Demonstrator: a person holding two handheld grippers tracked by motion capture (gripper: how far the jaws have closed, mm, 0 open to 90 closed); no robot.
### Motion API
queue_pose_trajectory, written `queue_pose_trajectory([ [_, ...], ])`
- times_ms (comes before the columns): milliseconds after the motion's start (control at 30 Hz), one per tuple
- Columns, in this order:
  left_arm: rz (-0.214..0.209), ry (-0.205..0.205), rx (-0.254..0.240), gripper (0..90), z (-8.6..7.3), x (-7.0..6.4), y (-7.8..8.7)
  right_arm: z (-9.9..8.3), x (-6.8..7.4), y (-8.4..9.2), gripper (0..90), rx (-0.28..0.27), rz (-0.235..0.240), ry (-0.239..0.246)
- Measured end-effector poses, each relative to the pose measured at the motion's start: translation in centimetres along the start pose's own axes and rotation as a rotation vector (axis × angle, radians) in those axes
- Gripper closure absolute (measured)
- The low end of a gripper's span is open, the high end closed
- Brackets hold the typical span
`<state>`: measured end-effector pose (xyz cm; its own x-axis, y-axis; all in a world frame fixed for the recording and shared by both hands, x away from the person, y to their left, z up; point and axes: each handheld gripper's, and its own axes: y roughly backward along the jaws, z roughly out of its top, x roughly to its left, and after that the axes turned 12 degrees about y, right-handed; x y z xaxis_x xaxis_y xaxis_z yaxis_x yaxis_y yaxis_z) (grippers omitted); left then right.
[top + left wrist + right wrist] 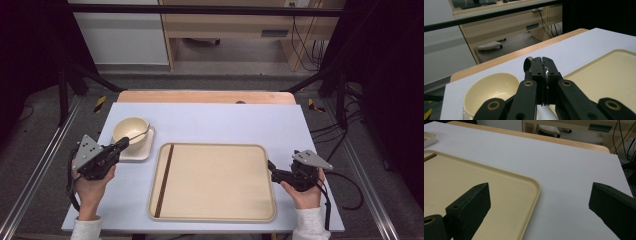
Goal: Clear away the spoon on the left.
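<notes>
While the left gripper [121,144] clamps a spoon [137,134] above the cream bowl [131,129], the right gripper [270,166] rests beside the tray [260,150]. Its jaws stand wide apart, holding nothing.

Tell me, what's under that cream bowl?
The cream bowl stands on a small square plate, whose edge shows around it. What lies directly beneath the bowl is covered.
</notes>
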<state>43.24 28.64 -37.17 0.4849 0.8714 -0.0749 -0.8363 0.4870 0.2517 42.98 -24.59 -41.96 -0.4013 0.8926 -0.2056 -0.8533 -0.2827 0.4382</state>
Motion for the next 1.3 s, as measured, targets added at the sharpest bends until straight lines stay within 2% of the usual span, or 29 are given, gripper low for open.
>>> queue_pose_trajectory([
  [300, -0.04, -0.056, 0.004, 88.8, 0.0, -2.1, -0.6, 0.0, 0.0, 0.0, 4.3, 0.0, 0.001, -0.001],
  [433, -0.056, -0.067, 0.031, 88.9, -0.4, -3.1, -1.0, 0.0, 0.0, 0.1, 4.3, 0.001, 0.0, -0.006],
  [700, -0.083, -0.129, 0.099, 88.9, -1.6, -5.2, -2.7, 0.0, 0.0, 0.0, 4.3, 0.003, -0.001, -0.003],
  [1300, -0.111, -0.183, 0.18, 88.8, -3.8, -7.3, -5.4, -0.1, 0.0, -0.2, 4.4, 0.007, 0.0, -0.004],
])
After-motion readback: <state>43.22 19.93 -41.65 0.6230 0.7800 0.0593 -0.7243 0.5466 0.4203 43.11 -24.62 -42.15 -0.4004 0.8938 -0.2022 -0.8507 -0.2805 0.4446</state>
